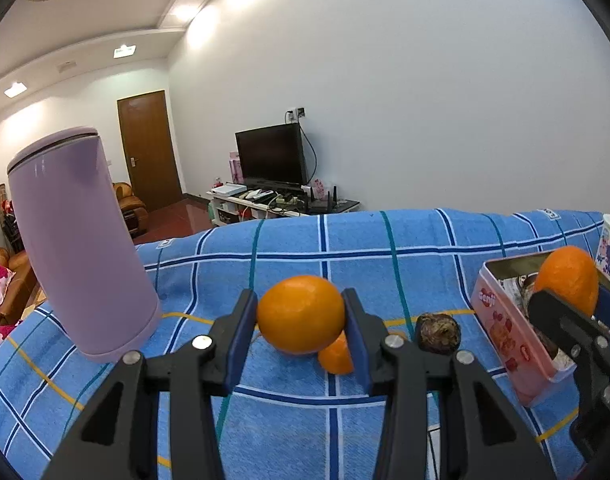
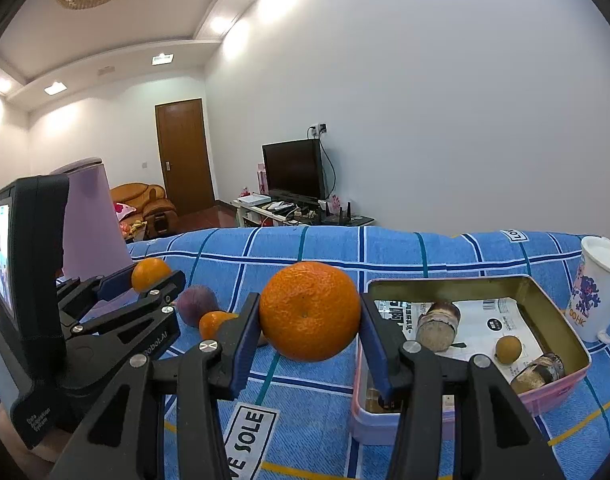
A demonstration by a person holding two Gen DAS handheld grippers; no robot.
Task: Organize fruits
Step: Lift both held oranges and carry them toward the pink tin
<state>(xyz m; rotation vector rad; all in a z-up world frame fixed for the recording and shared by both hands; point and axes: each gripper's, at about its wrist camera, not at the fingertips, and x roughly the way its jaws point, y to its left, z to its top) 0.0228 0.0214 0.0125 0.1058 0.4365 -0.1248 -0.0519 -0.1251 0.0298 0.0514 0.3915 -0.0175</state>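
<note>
My left gripper [image 1: 302,316] is shut on an orange [image 1: 301,314], held above the blue checked cloth [image 1: 265,264]; it also shows in the right wrist view [image 2: 149,276]. My right gripper [image 2: 309,316] is shut on a larger orange [image 2: 309,311], held beside the pink tin box [image 2: 561,392]; it shows in the left wrist view [image 1: 567,280] over the tin [image 1: 505,328]. A small orange [image 1: 337,354] and a dark round fruit [image 1: 438,333] lie on the cloth. The tin holds a small orange fruit [image 2: 508,349], jars and packets.
A tall purple canister [image 1: 77,240] stands at the left of the cloth. A white printed mug [image 2: 597,292] stands right of the tin. A dark purple fruit [image 2: 196,305] and a small orange [image 2: 213,322] lie between the grippers. A TV and cabinet stand behind.
</note>
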